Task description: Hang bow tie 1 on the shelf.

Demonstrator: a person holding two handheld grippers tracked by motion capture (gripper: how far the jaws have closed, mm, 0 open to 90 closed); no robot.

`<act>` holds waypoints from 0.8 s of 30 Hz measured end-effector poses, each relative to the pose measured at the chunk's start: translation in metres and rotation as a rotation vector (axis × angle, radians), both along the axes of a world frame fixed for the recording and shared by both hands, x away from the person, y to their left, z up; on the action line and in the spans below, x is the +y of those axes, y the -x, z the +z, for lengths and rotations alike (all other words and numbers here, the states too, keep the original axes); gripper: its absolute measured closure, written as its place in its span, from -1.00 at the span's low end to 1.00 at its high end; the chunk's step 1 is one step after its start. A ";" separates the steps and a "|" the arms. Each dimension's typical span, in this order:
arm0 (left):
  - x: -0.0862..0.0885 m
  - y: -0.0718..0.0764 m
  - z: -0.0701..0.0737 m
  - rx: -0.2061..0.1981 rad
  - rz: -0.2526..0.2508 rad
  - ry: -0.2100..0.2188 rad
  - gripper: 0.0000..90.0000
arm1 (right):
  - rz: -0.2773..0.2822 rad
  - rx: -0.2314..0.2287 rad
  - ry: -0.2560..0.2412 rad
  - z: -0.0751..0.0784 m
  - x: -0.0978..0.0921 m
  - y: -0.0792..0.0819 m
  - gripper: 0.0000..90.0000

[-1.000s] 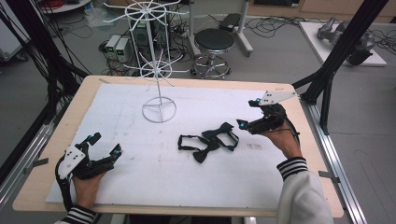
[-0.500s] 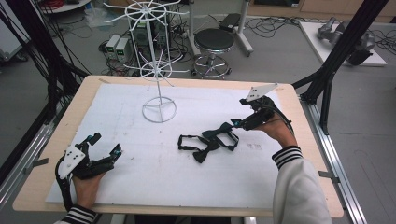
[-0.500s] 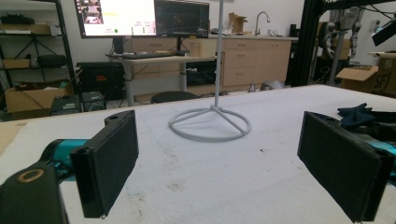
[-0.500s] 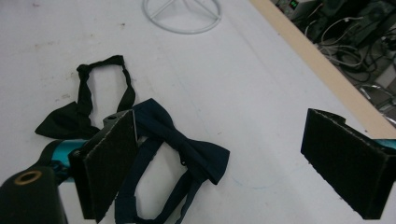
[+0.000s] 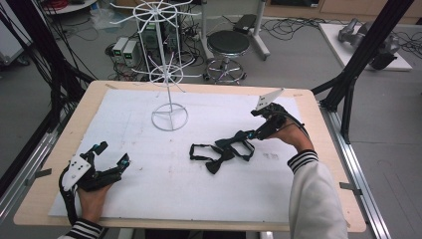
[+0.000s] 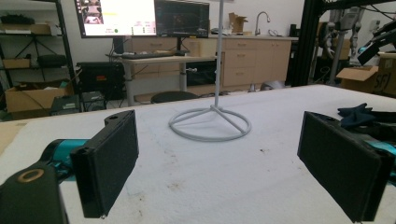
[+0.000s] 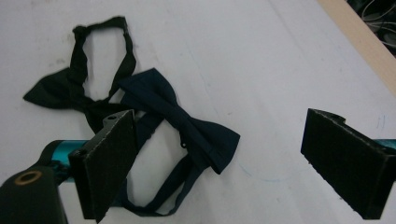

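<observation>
The left gripper (image 5: pixel 112 154) rests on the white mat (image 5: pixel 149 194) near the table's front left corner, jaws spread wide and holding nothing. Behind it, mid-table, stands the wire rack (image 5: pixel 169 119). To the right of centre lie two bow ties, touching: a black one (image 5: pixel 206 158) on the left and a navy one (image 7: pixel 187 123) on the right. The right gripper (image 5: pixel 255 130) hangs over the navy tie's right end, jaws wide apart, nothing between them.

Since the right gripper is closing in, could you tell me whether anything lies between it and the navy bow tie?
Nothing visible does: the right gripper hangs open over the navy bow tie. A black bow tie lies tangled against it, on the far side.
</observation>
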State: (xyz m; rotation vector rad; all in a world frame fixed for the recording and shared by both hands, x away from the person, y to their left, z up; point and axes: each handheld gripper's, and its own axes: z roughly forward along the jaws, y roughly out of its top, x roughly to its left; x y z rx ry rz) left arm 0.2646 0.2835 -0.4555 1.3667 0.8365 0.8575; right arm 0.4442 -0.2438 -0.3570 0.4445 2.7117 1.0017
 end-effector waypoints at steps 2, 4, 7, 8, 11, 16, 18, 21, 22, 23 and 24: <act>0.000 0.000 0.000 0.000 0.000 0.000 -0.71 | 0.012 -0.002 0.003 0.002 0.002 -0.003 -0.77; 0.000 0.000 0.000 0.001 0.000 0.001 -0.71 | 0.022 -0.004 0.006 0.003 0.004 -0.005 -0.77; 0.000 0.000 0.000 0.000 0.000 0.001 -0.71 | 0.037 0.013 0.035 0.001 0.010 -0.011 -0.77; 0.000 0.000 0.000 0.000 0.001 0.001 -0.71 | 0.043 0.021 0.043 0.000 0.012 -0.012 -0.77; 0.000 0.000 0.000 0.000 0.001 0.001 -0.71 | 0.069 0.029 0.101 -0.007 0.021 -0.016 -0.77; 0.000 0.000 0.000 0.000 0.001 0.001 -0.71 | 0.099 0.052 0.157 -0.018 0.029 -0.019 -0.77; 0.000 0.000 0.000 0.000 0.001 0.000 -0.71 | 0.108 0.053 0.171 -0.021 0.030 -0.021 -0.77; 0.000 0.000 0.000 0.000 0.001 0.000 -0.71 | 0.102 0.059 0.199 -0.025 0.031 -0.021 -0.77; 0.000 0.000 0.000 0.000 0.001 -0.001 -0.71 | 0.106 0.074 0.213 -0.028 0.032 -0.022 -0.69; 0.000 0.000 0.000 0.000 0.001 -0.001 -0.71 | 0.113 0.078 0.221 -0.029 0.032 -0.022 -0.64; 0.000 0.000 0.000 0.000 0.001 -0.001 -0.71 | 0.127 0.085 0.234 -0.031 0.033 -0.022 -0.64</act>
